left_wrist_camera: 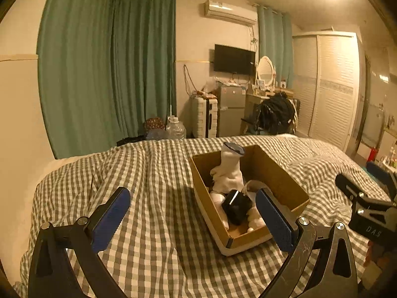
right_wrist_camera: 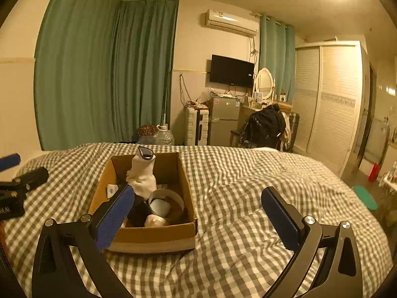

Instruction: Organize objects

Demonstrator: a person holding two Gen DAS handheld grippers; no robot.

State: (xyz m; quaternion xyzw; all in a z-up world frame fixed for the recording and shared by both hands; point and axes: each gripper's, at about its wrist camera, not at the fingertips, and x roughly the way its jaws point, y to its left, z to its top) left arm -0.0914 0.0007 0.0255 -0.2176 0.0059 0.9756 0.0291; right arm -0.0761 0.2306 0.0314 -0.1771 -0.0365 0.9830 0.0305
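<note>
An open cardboard box (left_wrist_camera: pixel 280 173) (right_wrist_camera: pixel 184 191) sits on the checked bed cover. It holds an upright white sock bundle (left_wrist_camera: pixel 229 171) (right_wrist_camera: pixel 142 176), a black object (left_wrist_camera: pixel 235 206) (right_wrist_camera: pixel 139 212), a roll of tape (right_wrist_camera: pixel 171 196) and small white items. My left gripper (left_wrist_camera: pixel 193 211) is open and empty, just in front and left of the box. My right gripper (right_wrist_camera: pixel 198 211) is open and empty, just in front and right of the box. Each gripper shows at the edge of the other's view.
The grey-and-white checked bed cover (left_wrist_camera: pixel 153 223) (right_wrist_camera: pixel 248 198) fills the foreground, with folds. Beyond the bed stand green curtains (left_wrist_camera: pixel 111 69), a suitcase (left_wrist_camera: pixel 203 116), a small fridge (left_wrist_camera: pixel 230 109), a chair with dark clothes (left_wrist_camera: pixel 273 114) and a white wardrobe (left_wrist_camera: pixel 330 87).
</note>
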